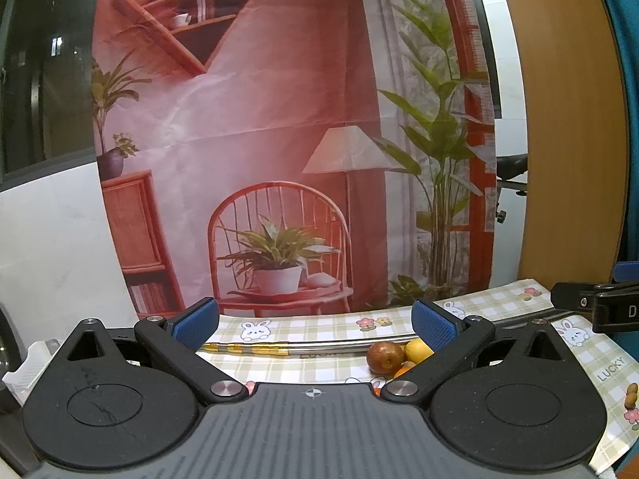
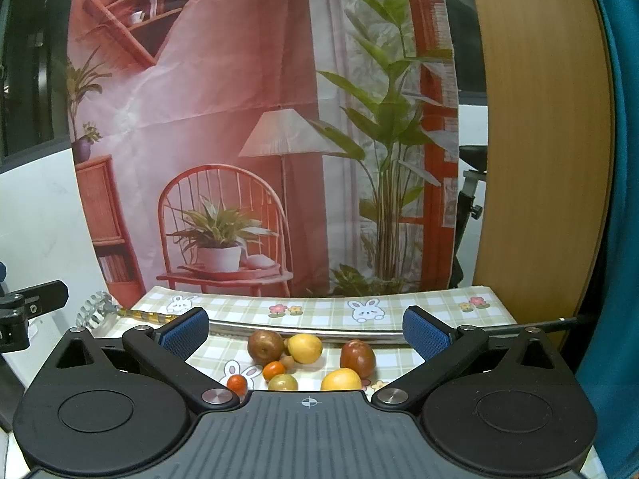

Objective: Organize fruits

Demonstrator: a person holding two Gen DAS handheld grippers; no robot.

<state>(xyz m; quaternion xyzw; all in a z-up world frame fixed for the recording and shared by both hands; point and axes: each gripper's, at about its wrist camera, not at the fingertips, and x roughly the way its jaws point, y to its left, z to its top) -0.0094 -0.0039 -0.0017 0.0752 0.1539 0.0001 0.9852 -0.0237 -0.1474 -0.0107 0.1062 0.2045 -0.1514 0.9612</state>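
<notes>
Both grippers level, low over table (image 2: 419,303). Left gripper (image 1: 315,329) jaws wide, empty; right gripper (image 2: 305,329) jaws wide, fruits (image 2: 305,348) between them.

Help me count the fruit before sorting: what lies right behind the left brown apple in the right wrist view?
Behind the left brown apple runs a long metal rod across the checked tablecloth. A yellow lemon sits beside the apple. Whatever lies on the cloth directly behind the apple is hidden.
</notes>
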